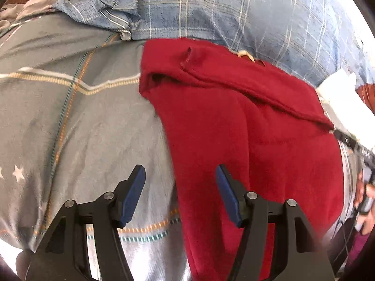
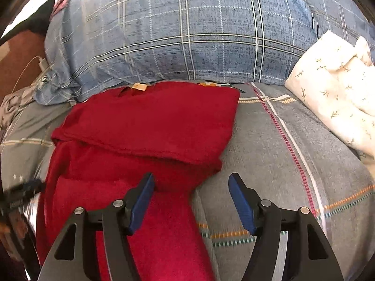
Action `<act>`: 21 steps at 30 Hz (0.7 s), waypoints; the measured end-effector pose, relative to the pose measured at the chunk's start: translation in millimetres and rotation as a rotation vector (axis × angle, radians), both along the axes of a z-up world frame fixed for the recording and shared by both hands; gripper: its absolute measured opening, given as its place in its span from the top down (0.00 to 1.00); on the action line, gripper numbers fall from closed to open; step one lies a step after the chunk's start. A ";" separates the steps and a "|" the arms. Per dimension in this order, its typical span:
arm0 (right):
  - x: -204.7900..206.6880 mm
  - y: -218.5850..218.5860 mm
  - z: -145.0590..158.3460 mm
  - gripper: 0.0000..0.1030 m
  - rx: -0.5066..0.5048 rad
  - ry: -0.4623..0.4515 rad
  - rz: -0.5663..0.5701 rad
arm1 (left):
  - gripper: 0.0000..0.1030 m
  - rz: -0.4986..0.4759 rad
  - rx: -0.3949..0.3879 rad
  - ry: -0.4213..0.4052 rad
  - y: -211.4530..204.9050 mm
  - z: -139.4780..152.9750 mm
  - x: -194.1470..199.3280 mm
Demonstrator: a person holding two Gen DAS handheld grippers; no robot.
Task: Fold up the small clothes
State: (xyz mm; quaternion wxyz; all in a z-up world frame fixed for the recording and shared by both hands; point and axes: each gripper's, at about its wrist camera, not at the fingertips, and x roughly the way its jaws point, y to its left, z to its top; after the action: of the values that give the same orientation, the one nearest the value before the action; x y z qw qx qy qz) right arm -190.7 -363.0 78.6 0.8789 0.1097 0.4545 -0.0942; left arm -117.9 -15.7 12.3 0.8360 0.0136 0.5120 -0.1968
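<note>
Now the red shirt [image 2: 150, 126] lies partly folded on the gray bed cover [image 2: 269, 145], with the blue plaid pillow [image 2: 187, 28] at 12 o'clock. Both the left gripper [image 1: 180, 178] and right gripper [image 2: 191, 185] are wide open, holding nothing. A white flowered pillow [image 2: 332, 93] sits at 2 o'clock.

one red garment [image 2: 145, 126], one blue plaid pillow [image 2: 187, 28], one white floral pillow [image 2: 332, 89], two grippers [image 1: 180, 187] [image 2: 191, 194]
</note>
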 end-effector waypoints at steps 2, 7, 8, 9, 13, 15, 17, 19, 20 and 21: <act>11.2 -8.6 -9.0 0.35 0.014 0.017 -0.022 | 0.40 -0.012 0.005 0.010 -0.6 -3.1 -5.8; 30.0 -25.5 -26.2 0.39 -0.018 0.026 -0.088 | 0.41 -0.020 0.004 0.034 3.0 -6.6 -17.5; 33.5 -24.0 -27.3 0.54 -0.047 0.033 -0.075 | 0.41 -0.019 0.001 0.036 4.8 -6.6 -19.2; 34.7 -21.4 -26.8 0.74 -0.056 0.028 -0.052 | 0.41 -0.019 0.000 0.039 6.2 -6.8 -20.1; 37.9 -5.5 -14.9 0.93 -0.205 -0.013 -0.013 | 0.41 -0.016 -0.006 0.049 10.5 -5.7 -23.4; 37.8 -13.4 -6.7 0.93 -0.198 -0.047 -0.033 | 0.41 -0.017 -0.012 0.057 12.5 -5.6 -25.4; 40.9 -29.4 -12.3 0.93 -0.137 -0.024 -0.066 | 0.41 -0.019 -0.019 0.063 13.9 -5.8 -28.3; 42.1 -35.8 -23.8 0.92 -0.119 0.001 -0.080 | 0.41 -0.026 -0.021 0.066 14.6 -6.2 -30.5; 40.4 -36.2 -25.1 0.89 -0.103 0.000 -0.082 | 0.41 -0.029 -0.020 0.066 14.9 -6.0 -32.2; 36.1 -37.7 -23.4 0.78 -0.072 -0.007 -0.083 | 0.41 -0.032 -0.020 0.066 15.4 -5.6 -33.1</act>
State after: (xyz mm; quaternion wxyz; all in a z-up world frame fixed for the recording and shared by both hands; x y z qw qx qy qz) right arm -154.6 -400.7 55.2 0.8793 0.0972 0.4425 -0.1467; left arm -151.1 -0.3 6.7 0.8156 0.0073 0.5369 -0.2157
